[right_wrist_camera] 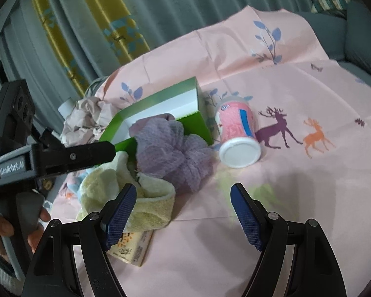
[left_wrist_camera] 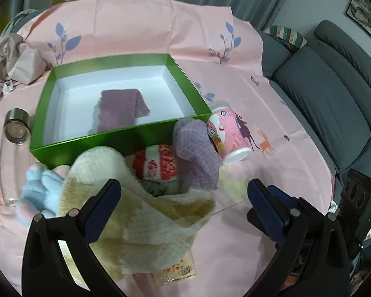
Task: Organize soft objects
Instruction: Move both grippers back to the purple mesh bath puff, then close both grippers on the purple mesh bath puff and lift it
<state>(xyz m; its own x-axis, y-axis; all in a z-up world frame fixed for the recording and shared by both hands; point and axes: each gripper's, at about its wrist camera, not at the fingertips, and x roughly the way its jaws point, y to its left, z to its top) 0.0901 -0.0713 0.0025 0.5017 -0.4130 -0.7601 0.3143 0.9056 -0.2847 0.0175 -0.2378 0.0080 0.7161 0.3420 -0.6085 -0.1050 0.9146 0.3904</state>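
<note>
Yellow towel [left_wrist_camera: 146,212] lies between your left tongs [left_wrist_camera: 184,198], gaping wide; right tongs [right_wrist_camera: 183,205] also apart, beside it.

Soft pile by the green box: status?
Left tool open over yellow towel. Right tool open, empty. One purple cloth in green box. Pink cup lies beside pile.

A plum cloth [left_wrist_camera: 122,109] lies in the green box [left_wrist_camera: 116,139]; yellow towel [left_wrist_camera: 146,212] and lilac mesh [left_wrist_camera: 197,153] heaped outside.
</note>
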